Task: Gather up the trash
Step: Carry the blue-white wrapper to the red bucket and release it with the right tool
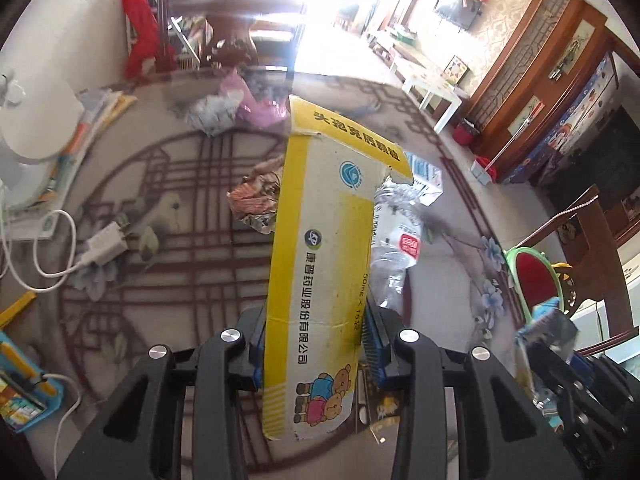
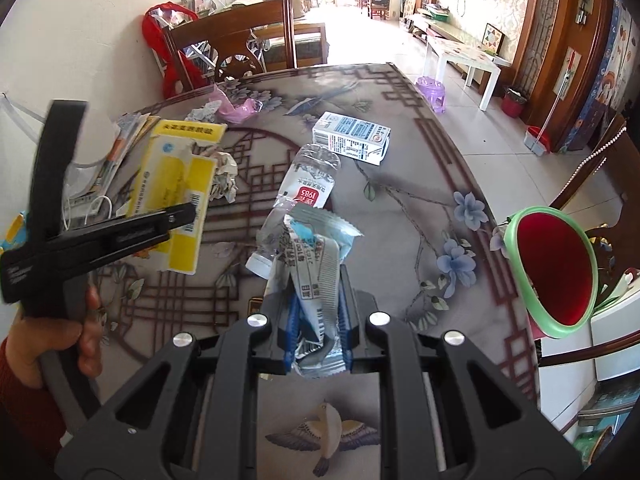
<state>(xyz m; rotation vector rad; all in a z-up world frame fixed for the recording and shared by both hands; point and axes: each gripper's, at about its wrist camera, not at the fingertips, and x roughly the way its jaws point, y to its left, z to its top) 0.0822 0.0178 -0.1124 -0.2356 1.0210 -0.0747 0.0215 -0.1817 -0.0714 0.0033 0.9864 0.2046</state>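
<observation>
My right hand-held gripper [image 2: 318, 332] is clamped on a crumpled silver-and-blue snack wrapper [image 2: 316, 276], its print too creased to read, which stands up between the pads. My left hand-held gripper [image 1: 316, 344] is closed on a flattened yellow carton [image 1: 324, 264], lifted clear of the surface [image 2: 400, 216]; along it I read 康普药业股份有限公司, with cartoon bears at the near end and a blurred black headline on the far flap. So both pieces of trash are picked up, and I judge the step in hand to be carrying them to the red bin with the green rim [image 2: 554, 268], which sits past the surface's edge at about three o'clock from the right camera. The next move calls for swinging each piece over that mouth before letting go, the long carton end-first so it doesn't catch the rim.

Further out at twelve o'clock lies a crushed clear bottle [image 2: 298, 204], its red label reading 1983. Beyond it a white milk carton [image 2: 352, 138] carries small print I can't make out. At eleven o'clock are crumpled paper [image 2: 224, 176] and a pink bag [image 2: 236, 110], still to be collected
</observation>
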